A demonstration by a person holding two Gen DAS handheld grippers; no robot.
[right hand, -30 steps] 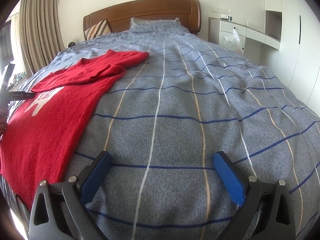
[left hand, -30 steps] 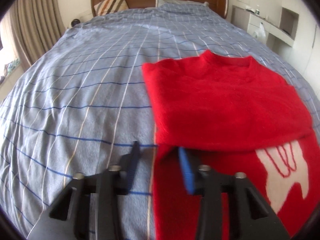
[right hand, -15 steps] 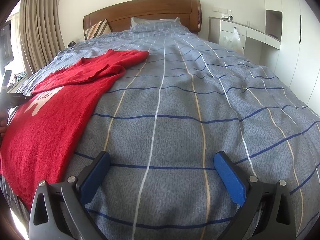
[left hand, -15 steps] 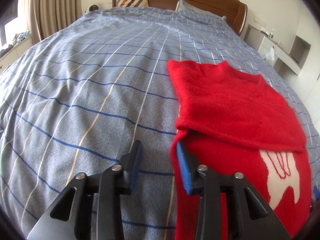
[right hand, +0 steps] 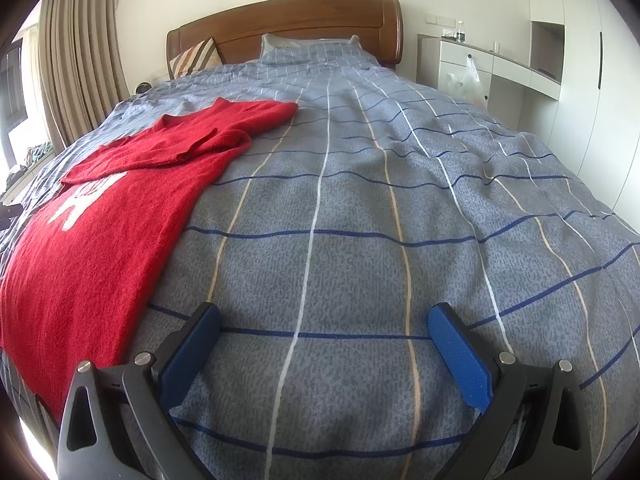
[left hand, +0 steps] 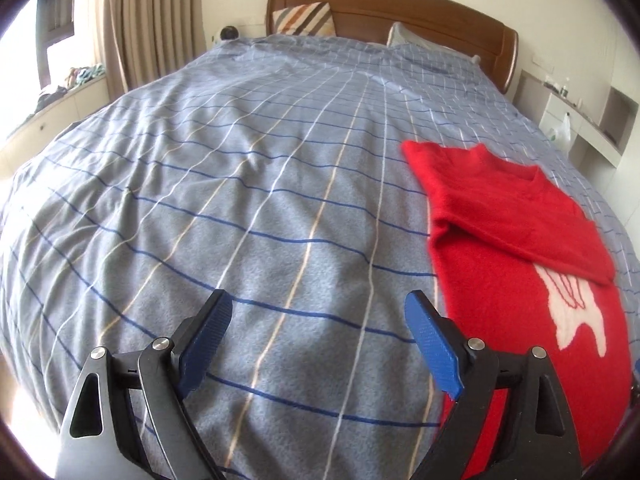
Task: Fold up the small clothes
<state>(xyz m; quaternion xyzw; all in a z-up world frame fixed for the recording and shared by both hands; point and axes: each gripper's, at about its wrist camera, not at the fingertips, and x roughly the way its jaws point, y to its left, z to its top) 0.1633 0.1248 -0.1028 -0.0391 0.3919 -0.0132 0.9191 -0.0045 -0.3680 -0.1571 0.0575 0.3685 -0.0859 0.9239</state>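
Observation:
A red knit sweater [left hand: 520,248] with a white motif lies flat on the bed, its sleeves folded across the chest. In the left wrist view it is at the right. In the right wrist view the sweater [right hand: 100,216] is at the left. My left gripper [left hand: 318,304] is open and empty, hovering over bare bedspread just left of the sweater's edge. My right gripper [right hand: 324,314] is open and empty over bare bedspread to the right of the sweater.
The blue checked bedspread [left hand: 240,184] covers a wide bed with a wooden headboard [right hand: 288,32] and pillows. Curtains [left hand: 148,20] hang at the left. A white desk and cabinets [right hand: 500,68] stand at the right.
My left gripper has opened wide, let go of the sweater's left edge and moved left and back from it. The right gripper has stayed still and open.

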